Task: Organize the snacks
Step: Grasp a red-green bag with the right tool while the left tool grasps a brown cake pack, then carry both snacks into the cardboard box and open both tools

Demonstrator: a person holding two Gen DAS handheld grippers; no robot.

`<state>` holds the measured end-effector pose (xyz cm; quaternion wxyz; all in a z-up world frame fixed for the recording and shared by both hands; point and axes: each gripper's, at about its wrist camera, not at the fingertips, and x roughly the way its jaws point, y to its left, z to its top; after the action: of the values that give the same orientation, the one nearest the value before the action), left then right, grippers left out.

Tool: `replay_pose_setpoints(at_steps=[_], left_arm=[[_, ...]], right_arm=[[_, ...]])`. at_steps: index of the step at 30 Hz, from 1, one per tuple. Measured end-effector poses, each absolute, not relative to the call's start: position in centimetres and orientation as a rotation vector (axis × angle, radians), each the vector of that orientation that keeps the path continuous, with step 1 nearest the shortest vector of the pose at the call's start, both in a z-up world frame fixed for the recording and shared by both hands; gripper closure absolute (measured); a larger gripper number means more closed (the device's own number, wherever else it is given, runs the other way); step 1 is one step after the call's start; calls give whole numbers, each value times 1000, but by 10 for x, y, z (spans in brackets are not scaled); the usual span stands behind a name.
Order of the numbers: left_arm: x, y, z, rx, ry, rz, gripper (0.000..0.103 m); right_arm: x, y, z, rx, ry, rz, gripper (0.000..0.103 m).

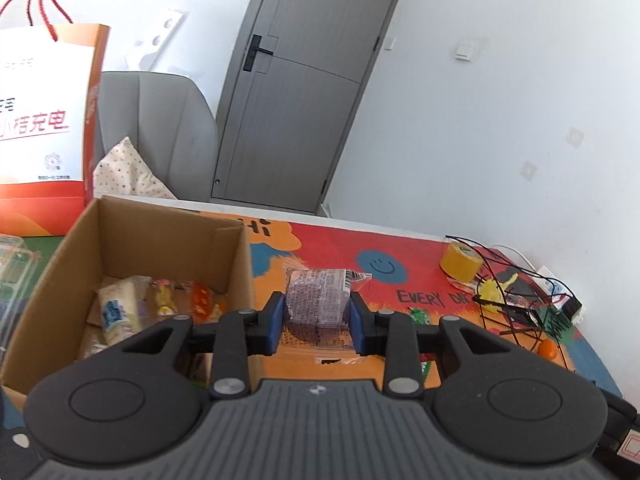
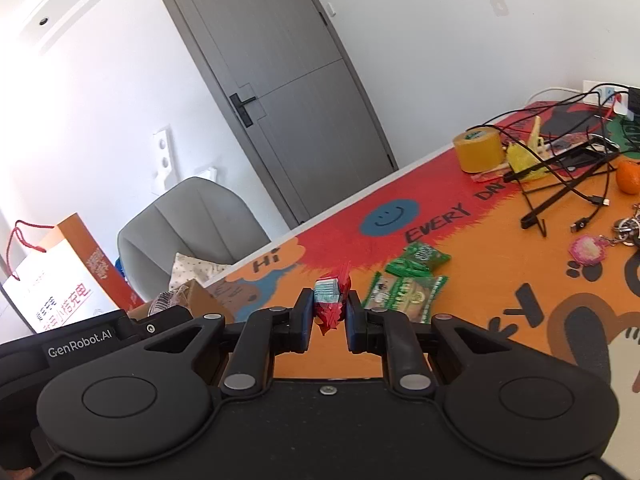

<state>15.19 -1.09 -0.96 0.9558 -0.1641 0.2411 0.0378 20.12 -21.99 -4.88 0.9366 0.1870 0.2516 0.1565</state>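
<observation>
We held a purple snack pack clamped in our left gripper, just right of the box that already contained snacks. Our right gripper pinched a red candy above the table, near two green packets.

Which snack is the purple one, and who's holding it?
The purple snack pack is clamped in the left gripper. The right gripper holds a red candy instead; the table's packets are green.
</observation>
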Motion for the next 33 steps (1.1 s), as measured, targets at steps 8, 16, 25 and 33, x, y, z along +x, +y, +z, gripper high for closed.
replay_pose_setpoints(at_steps=[8, 16, 25, 33], left_arm=[[140, 23, -4, -356, 467, 145, 71], [132, 56, -2, -383, 452, 218, 71], [132, 87, -10, -414, 467, 281, 71], [126, 101, -11, -434, 460, 296, 60]], right_arm=[[197, -192, -37, 366, 491, 382, 85], [196, -164, -29, 347, 478, 442, 85], [197, -131, -25, 317, 481, 498, 85], [199, -105, -21, 288, 483, 544, 85]])
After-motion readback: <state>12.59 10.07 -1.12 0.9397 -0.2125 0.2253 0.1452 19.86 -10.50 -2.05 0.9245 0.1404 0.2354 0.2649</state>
